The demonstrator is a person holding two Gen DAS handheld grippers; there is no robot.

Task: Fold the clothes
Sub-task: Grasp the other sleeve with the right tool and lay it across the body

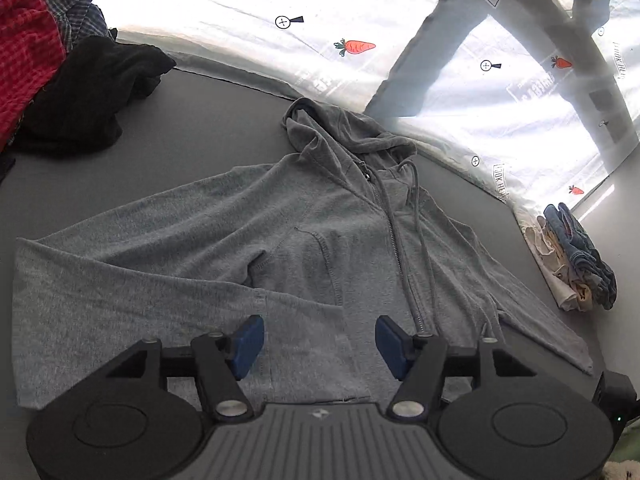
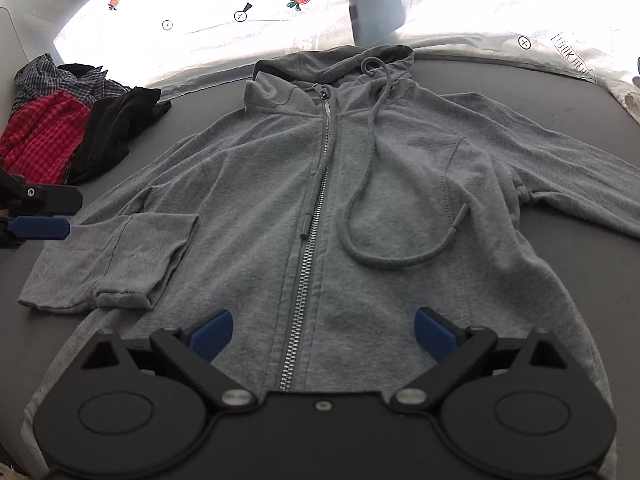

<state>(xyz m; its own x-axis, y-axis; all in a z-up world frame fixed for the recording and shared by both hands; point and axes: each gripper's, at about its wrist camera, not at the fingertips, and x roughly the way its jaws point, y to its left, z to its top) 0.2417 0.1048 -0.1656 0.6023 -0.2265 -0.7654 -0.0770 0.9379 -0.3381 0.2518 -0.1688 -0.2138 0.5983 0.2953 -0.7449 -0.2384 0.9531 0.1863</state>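
One grey hoodie lies zipped and face-up on the dark table, its left sleeve doubled inward. Both my tongs, left and right, hang released above it, grasping nothing. The loose drawstring could snag, and the sleeve fold, seemingly slack, might spring back.

It looks like a staged clothes-folding station rather than a lived-in home: a grey surface backed by a white sheet printed with carrots and target marks, with unfolded clothes heaped at one corner.
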